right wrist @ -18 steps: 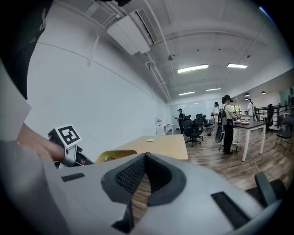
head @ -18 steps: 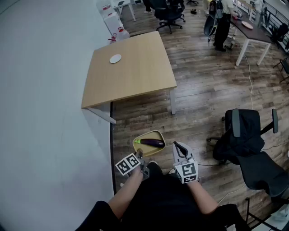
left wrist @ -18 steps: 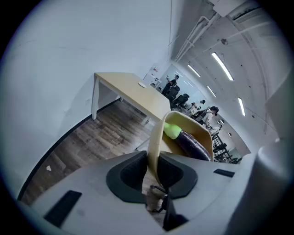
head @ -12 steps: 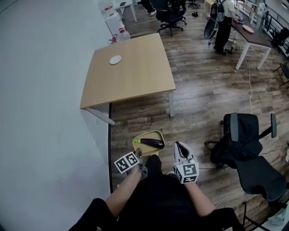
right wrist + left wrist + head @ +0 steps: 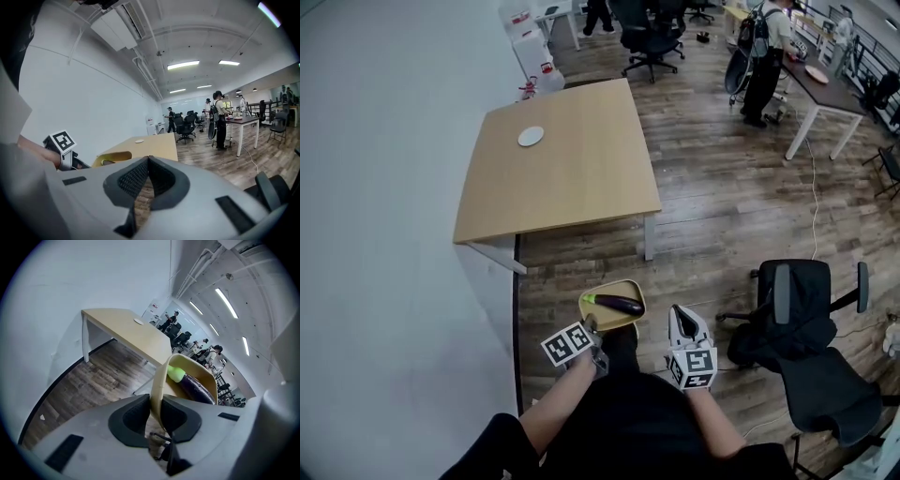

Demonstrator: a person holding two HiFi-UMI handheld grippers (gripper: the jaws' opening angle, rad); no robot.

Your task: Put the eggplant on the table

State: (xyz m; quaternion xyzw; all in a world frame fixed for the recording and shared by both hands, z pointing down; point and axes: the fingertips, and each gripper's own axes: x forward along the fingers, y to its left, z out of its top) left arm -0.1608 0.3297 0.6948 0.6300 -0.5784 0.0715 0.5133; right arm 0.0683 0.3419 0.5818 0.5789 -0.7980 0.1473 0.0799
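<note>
**Eggplant [image 5: 619, 303] in a tray, gripped by the rim only**

Lies lengthwise in the yellow tray [image 5: 158, 385], green stem end to the left in the head view, dark purple body to the right. Sits just beyond the left gripper [image 5: 157, 408] without touching it. Clamped there on the tray's near rim, parted only by the thin yellow wall pressed between the pads, with nothing of the eggplant itself in the grip. Held out over the wooden floor [image 5: 722, 216], short of the table [image 5: 572, 159] and well apart from it.

Off to the tray's right, the right gripper [image 5: 148, 164]: closed tip to tip on nothing, near the tray but apart from it.

Partly masked in the left gripper view, where the raised tray wall cuts off the eggplant's lower side. Hidden altogether in the right gripper view, with only the tray's yellow rim showing. Too small to identify: a pale round thing [image 5: 531, 137] on the tabletop. Tray's underside out of sight in every view.
</note>
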